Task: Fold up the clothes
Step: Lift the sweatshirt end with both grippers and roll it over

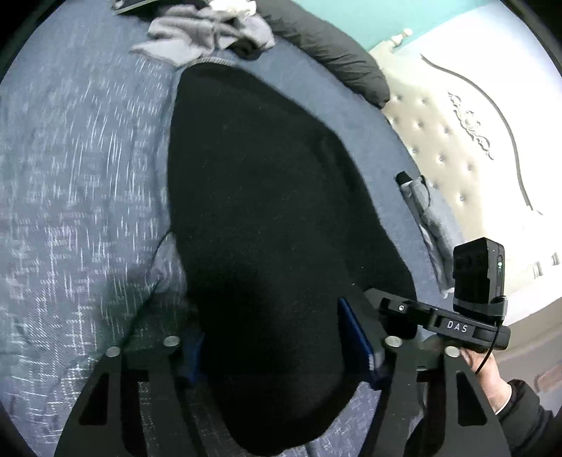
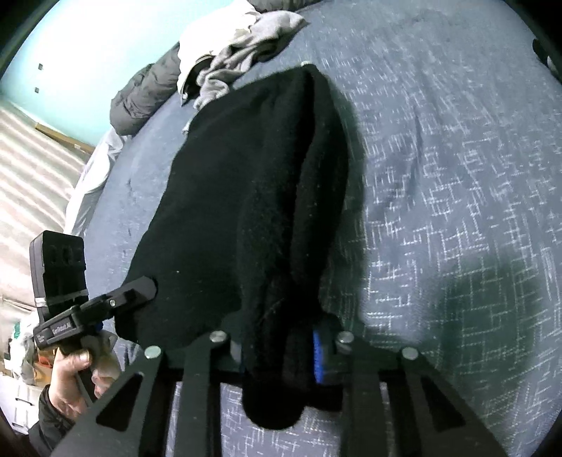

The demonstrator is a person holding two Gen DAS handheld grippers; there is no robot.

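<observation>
The black garment (image 1: 267,211), judged soft, light and limp, is clamped at its near edge by both the left tongs (image 1: 277,346) and the right tongs (image 2: 277,348) above the bed (image 2: 439,175).

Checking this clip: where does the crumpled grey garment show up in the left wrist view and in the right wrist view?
Left wrist: the grey garment lies at the top edge, left of centre, just beyond the far end of the black garment.
Right wrist: the grey garment lies at the top, left of centre, again past the black garment.
Shared landmark: the dark padded jacket beside the grey garment.
</observation>
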